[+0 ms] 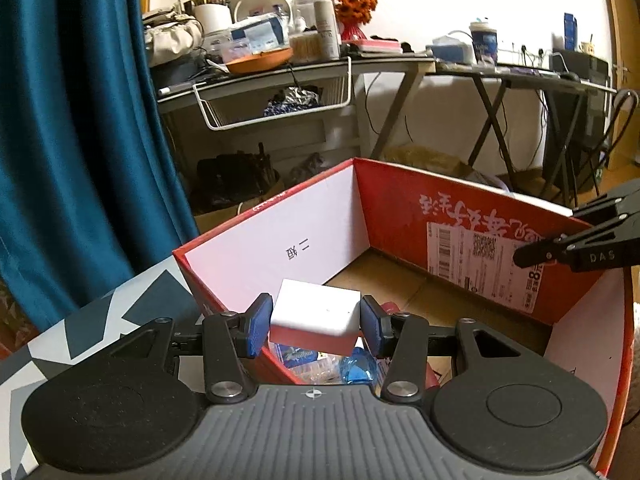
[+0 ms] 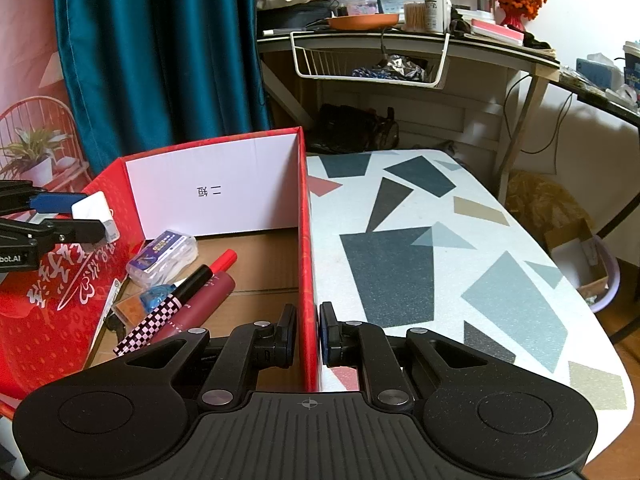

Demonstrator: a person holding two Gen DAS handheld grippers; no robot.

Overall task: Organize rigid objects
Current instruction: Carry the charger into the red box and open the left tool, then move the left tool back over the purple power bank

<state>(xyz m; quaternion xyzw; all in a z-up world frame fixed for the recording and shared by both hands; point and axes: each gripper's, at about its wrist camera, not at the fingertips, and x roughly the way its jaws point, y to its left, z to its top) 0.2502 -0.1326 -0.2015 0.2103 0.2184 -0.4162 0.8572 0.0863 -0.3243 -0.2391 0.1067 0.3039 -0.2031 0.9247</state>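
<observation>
Cluttered room behind, patterned counter (image 2: 460,240) below: small white block (image 1: 316,314) is held over the red box (image 2: 308,240) by the left hand-held gripper (image 1: 316,326), likely light, stiff, smooth-sided, so flat opposite faces suit; right hand-held gripper (image 2: 308,330) is clamped on the box wall.

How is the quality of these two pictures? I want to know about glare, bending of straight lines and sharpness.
Left wrist view: the wall behind the desk is washed out by bright light, the white block in the left tool is nearly overexposed, and the red box edges bow. Right wrist view: more even light, sharp table pattern, curved desk edge, dark corners.
</observation>
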